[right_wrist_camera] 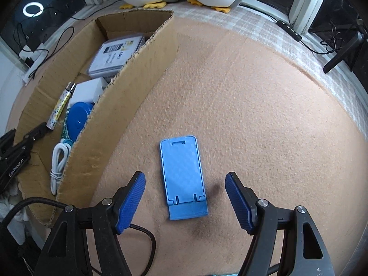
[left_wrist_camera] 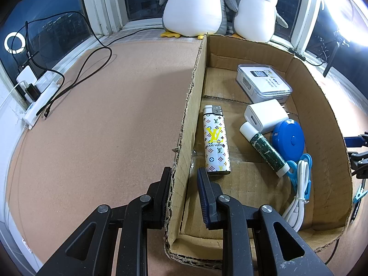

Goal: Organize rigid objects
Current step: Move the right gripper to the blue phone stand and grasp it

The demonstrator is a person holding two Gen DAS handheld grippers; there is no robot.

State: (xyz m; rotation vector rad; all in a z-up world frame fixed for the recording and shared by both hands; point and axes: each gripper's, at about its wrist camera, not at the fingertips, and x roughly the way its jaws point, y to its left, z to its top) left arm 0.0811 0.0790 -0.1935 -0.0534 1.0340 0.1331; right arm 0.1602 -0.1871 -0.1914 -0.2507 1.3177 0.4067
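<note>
Blue phone stand [right_wrist_camera: 184,177], folded flat, lying on tan felt mat [right_wrist_camera: 264,115], just right of cardboard box [right_wrist_camera: 128,85], long axis running near-to-far. Only loose item left outside box, so prob. the piece being collected now.

Right gripper [right_wrist_camera: 185,200] directly above stand, pointing steeply down, fingers spread wide w/ stand between them, blue pads [right_wrist_camera: 132,202] clear of both long edges, nothing touching yet. Step in hand, by the look of it: approach before pickup. Next move likely calls for dropping lower until pads flank stand's long sides, then closing; stand is thin and flat, so pads need to get right down to the mat or may slip over the top.

Left gripper [left_wrist_camera: 184,184] pinching near part of box's left wall [left_wrist_camera: 186,124], one finger outside, one inside, pressed tight on cardboard, apparently steadying box.

Inside box: patterned white lighter [left_wrist_camera: 216,140] near left wall; clear-lidded plastic case [left_wrist_camera: 264,80] at far end; white charger block [left_wrist_camera: 265,115] mid-box; green glue stick [left_wrist_camera: 264,147] w/ white cap lying diagonal; round blue tape measure [left_wrist_camera: 288,138] beside it; blue-handled scissors [left_wrist_camera: 301,168] partly under coiled white cable [left_wrist_camera: 299,195] at near right.

Beyond: two plush penguins [left_wrist_camera: 220,7] on windowsill, white power strip [left_wrist_camera: 39,101] w/ black cords far left.
</note>
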